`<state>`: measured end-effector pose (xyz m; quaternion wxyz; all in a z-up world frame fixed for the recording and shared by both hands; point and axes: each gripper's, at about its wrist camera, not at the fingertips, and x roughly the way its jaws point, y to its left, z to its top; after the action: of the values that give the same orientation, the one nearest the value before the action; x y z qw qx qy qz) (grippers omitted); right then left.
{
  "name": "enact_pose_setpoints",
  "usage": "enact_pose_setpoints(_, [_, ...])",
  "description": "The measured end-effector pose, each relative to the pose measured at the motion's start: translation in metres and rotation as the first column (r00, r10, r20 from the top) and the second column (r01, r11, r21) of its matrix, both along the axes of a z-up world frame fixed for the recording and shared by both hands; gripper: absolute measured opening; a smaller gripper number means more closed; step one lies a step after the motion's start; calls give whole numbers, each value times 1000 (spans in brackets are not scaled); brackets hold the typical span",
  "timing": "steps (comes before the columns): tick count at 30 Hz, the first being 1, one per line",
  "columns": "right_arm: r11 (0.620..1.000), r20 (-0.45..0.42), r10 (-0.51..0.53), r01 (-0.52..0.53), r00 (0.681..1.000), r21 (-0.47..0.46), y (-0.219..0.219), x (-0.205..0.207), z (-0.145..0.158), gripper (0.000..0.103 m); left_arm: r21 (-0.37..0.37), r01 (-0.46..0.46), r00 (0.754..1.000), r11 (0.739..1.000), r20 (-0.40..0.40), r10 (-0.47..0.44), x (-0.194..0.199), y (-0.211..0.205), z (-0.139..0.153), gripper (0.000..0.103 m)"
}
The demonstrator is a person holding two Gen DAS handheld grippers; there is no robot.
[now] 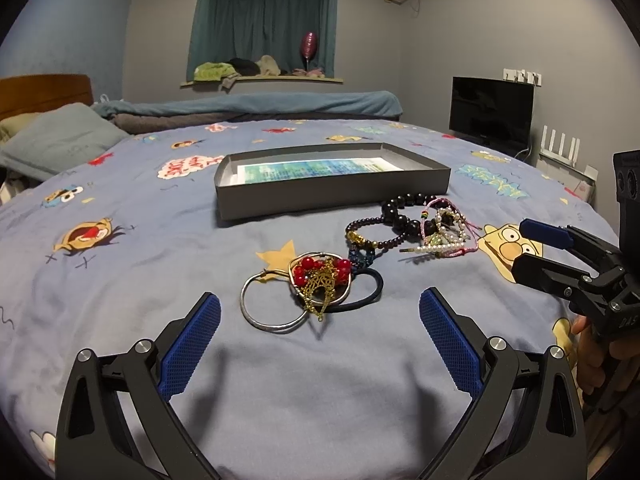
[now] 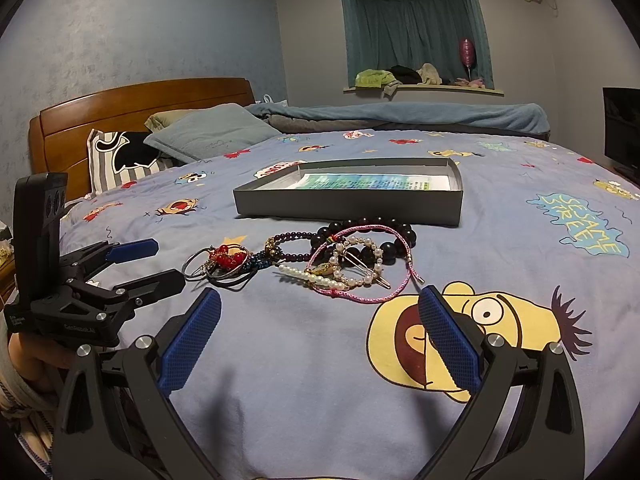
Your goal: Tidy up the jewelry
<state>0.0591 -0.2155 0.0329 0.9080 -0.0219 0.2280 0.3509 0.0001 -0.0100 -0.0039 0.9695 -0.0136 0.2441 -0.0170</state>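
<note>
A heap of jewelry lies on the blue cartoon bedsheet (image 1: 140, 280) in front of a shallow grey box (image 1: 332, 192) (image 2: 352, 200). In the left wrist view silver bangles (image 1: 268, 308), a red bead piece with a gold pendant (image 1: 320, 276) and a black hair tie (image 1: 368, 292) lie just ahead of my open left gripper (image 1: 320, 316). Farther right are a dark bead bracelet (image 1: 404, 216) and pearl and pink cord pieces (image 1: 448, 236). My right gripper (image 2: 320, 316) stands open, short of the pink cord bracelet (image 2: 360, 264) and pearl hair clip (image 2: 320, 278). Both grippers hold nothing.
The grey box has a printed blue-green sheet (image 2: 360, 182) on its floor. Pillows (image 2: 208, 132) and a wooden headboard (image 2: 120, 108) are at the left, a folded blanket (image 1: 260, 104) at the far side, a black monitor (image 1: 490, 112) on the right. A hand (image 2: 36, 356) holds the left gripper.
</note>
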Motion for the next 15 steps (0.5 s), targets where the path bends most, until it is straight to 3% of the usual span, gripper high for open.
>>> enact_pose_setpoints(15, [1000, 5, 0, 0, 1000, -3, -2, -1, 1, 97, -6, 8, 1000, 1000, -11, -8, 0, 2, -1, 99])
